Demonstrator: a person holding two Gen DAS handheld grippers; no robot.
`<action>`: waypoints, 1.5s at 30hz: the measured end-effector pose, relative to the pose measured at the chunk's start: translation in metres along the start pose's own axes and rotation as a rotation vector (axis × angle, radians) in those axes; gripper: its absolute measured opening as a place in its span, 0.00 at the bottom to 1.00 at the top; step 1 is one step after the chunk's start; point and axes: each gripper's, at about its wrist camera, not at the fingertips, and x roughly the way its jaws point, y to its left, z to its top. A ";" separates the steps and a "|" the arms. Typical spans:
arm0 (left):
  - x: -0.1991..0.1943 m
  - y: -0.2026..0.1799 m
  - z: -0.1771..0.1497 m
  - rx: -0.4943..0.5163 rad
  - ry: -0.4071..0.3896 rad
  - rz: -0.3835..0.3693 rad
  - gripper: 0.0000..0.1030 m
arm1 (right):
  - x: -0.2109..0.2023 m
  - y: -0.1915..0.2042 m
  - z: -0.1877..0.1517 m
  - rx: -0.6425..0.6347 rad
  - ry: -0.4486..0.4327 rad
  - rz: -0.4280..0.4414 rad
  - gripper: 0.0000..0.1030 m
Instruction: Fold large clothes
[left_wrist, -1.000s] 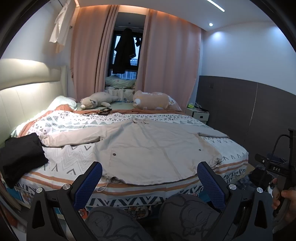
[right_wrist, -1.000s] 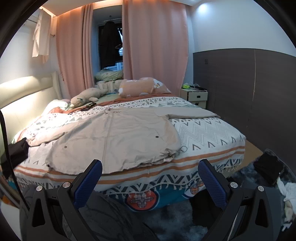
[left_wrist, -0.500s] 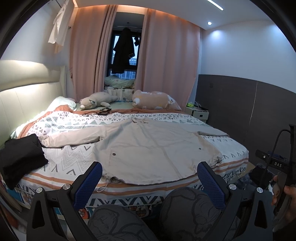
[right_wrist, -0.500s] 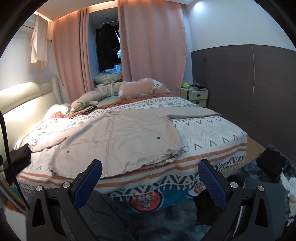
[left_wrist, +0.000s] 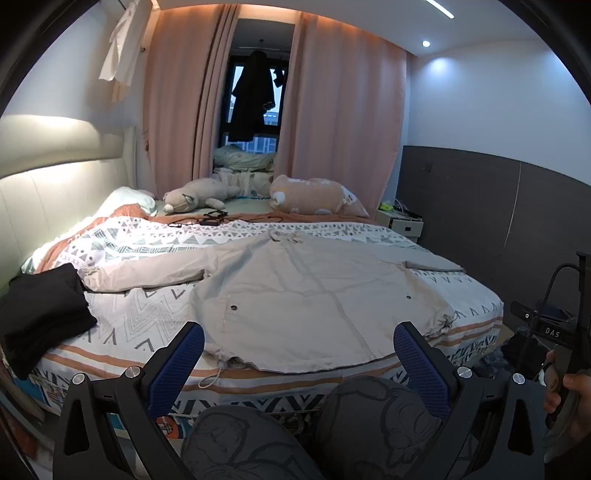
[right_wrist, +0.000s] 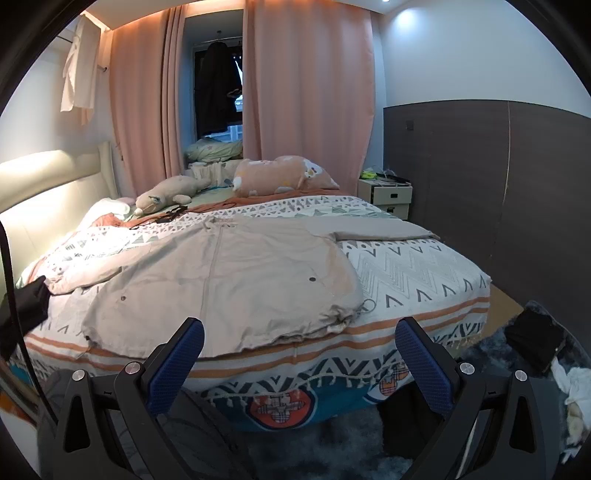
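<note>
A large beige coat (left_wrist: 303, 291) lies spread flat, front down, on the patterned bed cover, sleeves out to both sides, hem at the near bed edge. It also shows in the right wrist view (right_wrist: 229, 280). My left gripper (left_wrist: 295, 365) is open and empty, held off the foot of the bed just short of the hem, above the person's knees. My right gripper (right_wrist: 295, 363) is open and empty, also short of the bed's near edge, facing the coat's right hem corner (right_wrist: 343, 321).
A folded black garment (left_wrist: 40, 314) lies at the bed's left edge. Plush toys (left_wrist: 199, 194) and a pillow (left_wrist: 314, 194) lie at the far side. A nightstand (right_wrist: 391, 194) stands by the dark wall panel. Clothes lie on the floor at right (right_wrist: 535, 339).
Both grippers have risen and drifted slightly closer to the bed; the view has tilted up a little. The coat has not moved. Both stay open.
</note>
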 end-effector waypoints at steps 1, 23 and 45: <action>0.002 0.002 0.001 -0.001 0.003 0.002 0.99 | 0.002 0.001 0.001 0.003 0.001 0.002 1.00; 0.069 0.086 0.035 -0.104 0.055 0.113 0.99 | 0.100 0.078 0.050 -0.039 0.048 0.142 1.00; 0.159 0.216 0.084 -0.236 0.137 0.320 0.99 | 0.256 0.231 0.132 -0.038 0.123 0.286 1.00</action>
